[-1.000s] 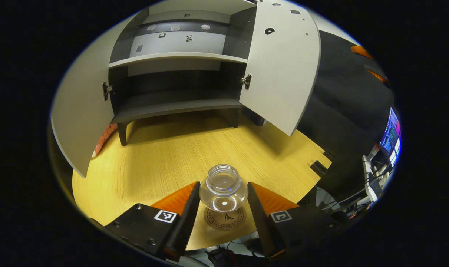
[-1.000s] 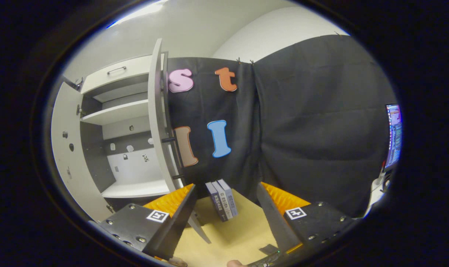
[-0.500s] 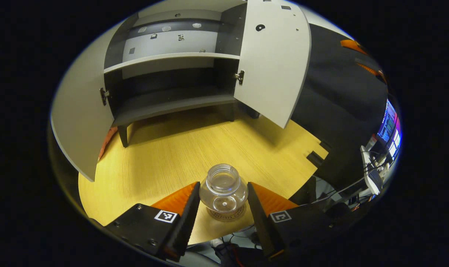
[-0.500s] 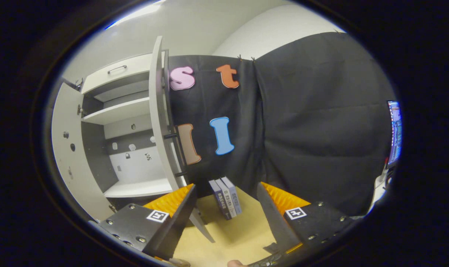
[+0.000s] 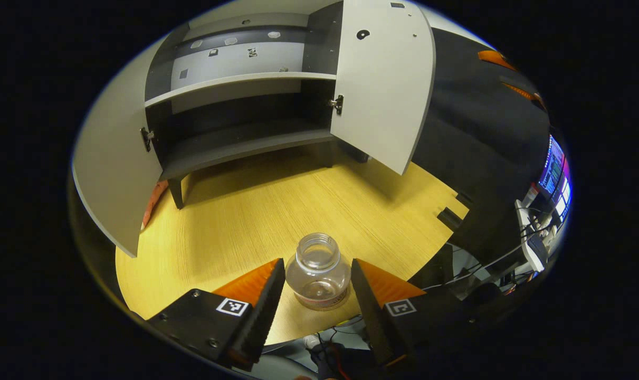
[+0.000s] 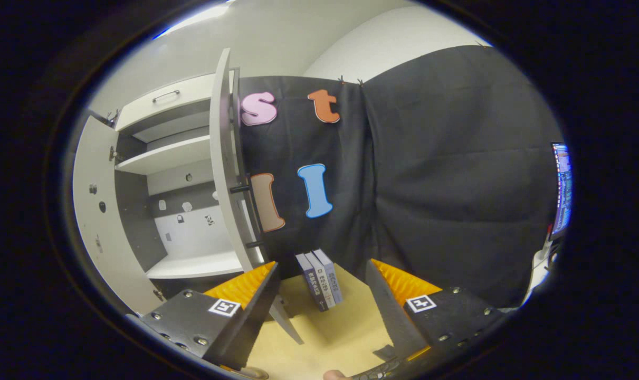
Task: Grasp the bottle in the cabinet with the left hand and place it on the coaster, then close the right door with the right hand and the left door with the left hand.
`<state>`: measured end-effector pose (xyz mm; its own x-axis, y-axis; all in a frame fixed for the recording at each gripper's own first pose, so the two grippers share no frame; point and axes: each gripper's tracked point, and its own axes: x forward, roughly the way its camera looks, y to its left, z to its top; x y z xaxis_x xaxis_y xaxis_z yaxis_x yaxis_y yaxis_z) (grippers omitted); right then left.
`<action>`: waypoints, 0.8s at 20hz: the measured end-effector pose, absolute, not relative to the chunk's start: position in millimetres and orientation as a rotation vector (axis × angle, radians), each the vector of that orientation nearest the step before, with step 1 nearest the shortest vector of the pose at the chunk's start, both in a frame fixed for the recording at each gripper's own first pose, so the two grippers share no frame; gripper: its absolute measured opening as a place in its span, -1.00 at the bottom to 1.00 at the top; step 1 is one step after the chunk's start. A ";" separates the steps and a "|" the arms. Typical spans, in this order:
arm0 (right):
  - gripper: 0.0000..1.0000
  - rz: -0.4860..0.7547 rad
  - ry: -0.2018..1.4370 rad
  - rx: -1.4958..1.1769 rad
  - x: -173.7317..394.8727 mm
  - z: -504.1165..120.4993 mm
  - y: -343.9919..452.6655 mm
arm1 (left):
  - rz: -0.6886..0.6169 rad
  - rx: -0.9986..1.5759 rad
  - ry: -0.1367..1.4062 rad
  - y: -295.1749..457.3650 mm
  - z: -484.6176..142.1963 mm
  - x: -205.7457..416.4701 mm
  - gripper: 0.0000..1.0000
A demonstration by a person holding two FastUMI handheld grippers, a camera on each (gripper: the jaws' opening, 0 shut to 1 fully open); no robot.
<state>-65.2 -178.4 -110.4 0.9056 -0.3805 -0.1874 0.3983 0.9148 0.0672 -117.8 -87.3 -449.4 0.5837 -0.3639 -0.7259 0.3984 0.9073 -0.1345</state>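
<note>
With the bottle upright on the coaster between the left tool's parted fingers, the right tool, wide and empty, had the right door at eleven o'clock.

Two handheld two-finger grippers, alike in build

The left gripper and right gripper each have flat black angular body plates fastened with small round screws, and a white square tag with a black block pattern on each plate. Each long wedge-shaped finger has a finely ribbed, saw-toothed inner face.
</note>
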 end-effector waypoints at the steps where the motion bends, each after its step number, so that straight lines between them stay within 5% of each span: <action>1: 0.97 -0.401 0.175 0.108 -65.3 -111.5 -177.9 | -0.444 0.047 0.841 -86.9 -448.9 -118.2 0.58; 16: 0.97 -0.297 0.196 0.080 -44.5 -114.9 -147.3 | -0.350 -0.020 0.595 -72.5 -331.5 -81.7 0.60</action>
<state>-44.5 -147.3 -114.9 0.9374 -0.2828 -0.2033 0.2984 0.9531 0.0499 -81.7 -72.5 -331.5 0.7707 -0.3289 -0.5458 0.3175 0.9408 -0.1186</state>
